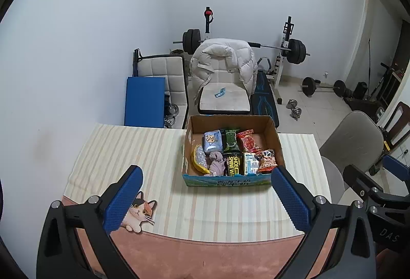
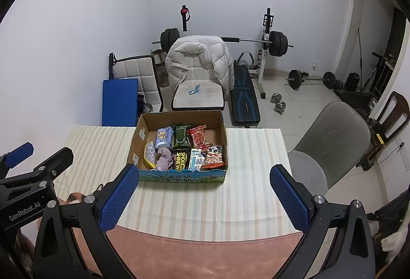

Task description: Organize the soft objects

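A cardboard box (image 1: 278, 143) (image 2: 134, 142) stands on the striped tablecloth at the table's far side. Inside lie several soft items: a blue tissue pack (image 1: 212, 141) (image 2: 164, 137), a green packet (image 1: 231, 142), a red snack bag (image 1: 247, 140) (image 2: 198, 137), a yellow pouch (image 1: 200, 158) (image 2: 150, 157), a mauve cloth (image 1: 216, 163) (image 2: 164, 161), a black wipes pack (image 1: 234, 163) and a panda snack bag (image 1: 266, 163) (image 2: 214, 157). My left gripper (image 1: 206, 202) is open and empty, hovering before the box. My right gripper (image 2: 205, 201) is open and empty too.
A cat-shaped mat (image 1: 139, 212) lies at the table's near left. A grey chair (image 2: 330, 148) stands right of the table. Behind are a white chair with a puffer jacket (image 1: 223, 58), a blue board (image 1: 144, 102), a weight bench and a barbell rack (image 2: 266, 48).
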Available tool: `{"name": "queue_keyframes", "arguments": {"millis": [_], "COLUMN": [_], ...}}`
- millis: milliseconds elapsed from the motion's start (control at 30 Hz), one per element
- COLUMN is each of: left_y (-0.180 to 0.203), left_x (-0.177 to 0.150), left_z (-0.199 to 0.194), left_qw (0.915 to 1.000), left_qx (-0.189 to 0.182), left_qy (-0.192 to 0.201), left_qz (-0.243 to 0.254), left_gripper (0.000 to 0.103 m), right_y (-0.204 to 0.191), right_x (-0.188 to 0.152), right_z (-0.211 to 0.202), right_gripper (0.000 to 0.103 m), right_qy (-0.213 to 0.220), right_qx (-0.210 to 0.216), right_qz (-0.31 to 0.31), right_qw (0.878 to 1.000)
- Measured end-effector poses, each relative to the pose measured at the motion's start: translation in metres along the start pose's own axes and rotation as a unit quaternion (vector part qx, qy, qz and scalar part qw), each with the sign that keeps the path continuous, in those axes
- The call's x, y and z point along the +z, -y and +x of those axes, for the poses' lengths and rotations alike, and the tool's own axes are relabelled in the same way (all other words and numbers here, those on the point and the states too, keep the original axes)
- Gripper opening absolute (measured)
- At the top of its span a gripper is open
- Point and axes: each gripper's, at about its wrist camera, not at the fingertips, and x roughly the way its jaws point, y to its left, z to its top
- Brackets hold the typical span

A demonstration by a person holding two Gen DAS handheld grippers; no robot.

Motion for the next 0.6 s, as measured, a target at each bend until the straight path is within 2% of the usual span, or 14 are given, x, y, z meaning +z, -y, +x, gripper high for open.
{"name": "queue_keyframes", "arguments": {"millis": [600], "left_y": [0.0002], "left_x": [0.0070], "left_z": [-0.0033], "left_qw": [1.0000], "left_qx": [-0.003], "left_qy": [0.003], "left_qz": [-0.001], "left_gripper": [0.103], "right_y": [0.0000], "right_x": [0.0043], "right_z": [0.0050], "right_gripper": [0.103], "right_qy": [0.012], "right_qx": [-0.007], "right_qz": [0.003], "right_qw": [1.000]}}
